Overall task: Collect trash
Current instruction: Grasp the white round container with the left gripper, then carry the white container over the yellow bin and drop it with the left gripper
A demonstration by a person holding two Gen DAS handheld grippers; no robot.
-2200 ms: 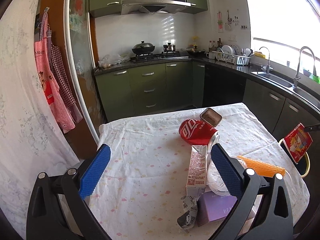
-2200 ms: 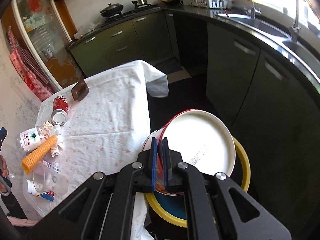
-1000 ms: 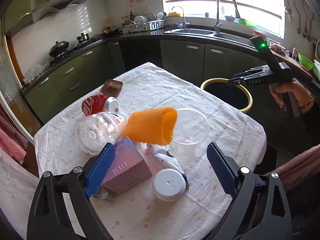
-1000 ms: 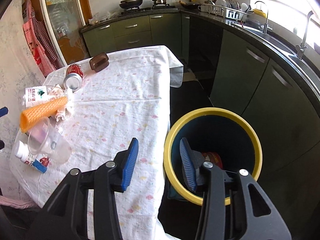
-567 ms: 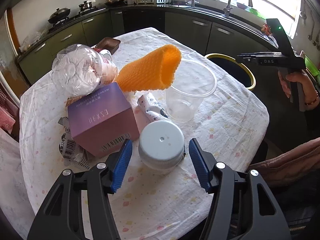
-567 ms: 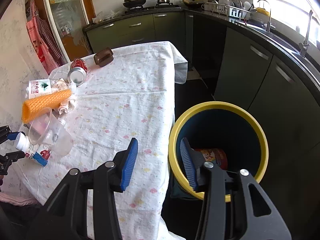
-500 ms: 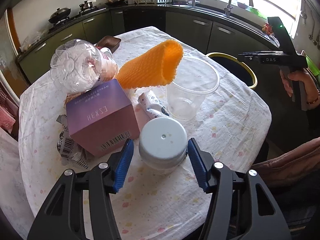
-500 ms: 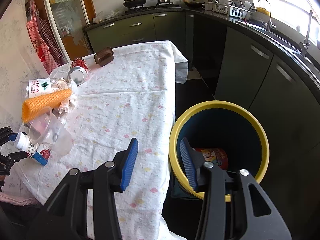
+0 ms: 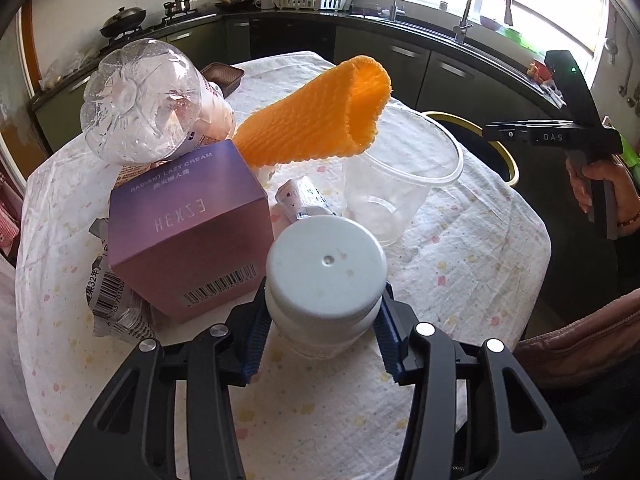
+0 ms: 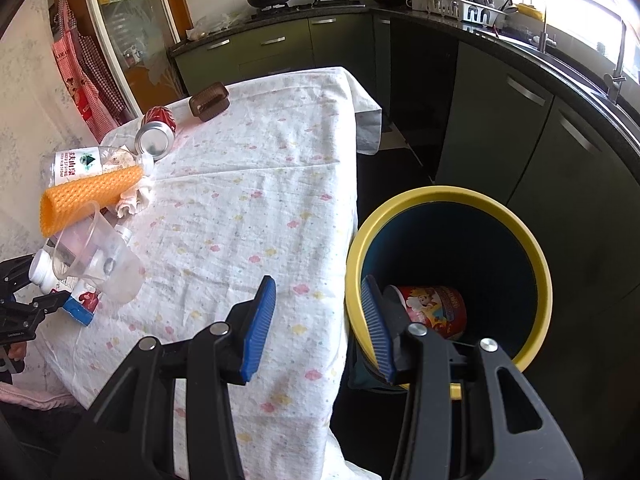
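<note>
Left wrist view: the left gripper (image 9: 324, 320) is clamped on the white jar (image 9: 325, 280) at the table's near edge, pads just under its lid – smooth, rounded plastic that could slip or twist out on lifting. The purple box (image 9: 188, 224) touches it and may get dragged along. Right gripper (image 10: 316, 320) hangs apart, holding nothing, beside the yellow-rimmed bin (image 10: 536, 256).

Left gripper (image 9: 323, 330) clamped, right gripper (image 10: 318, 326) agape.
</note>
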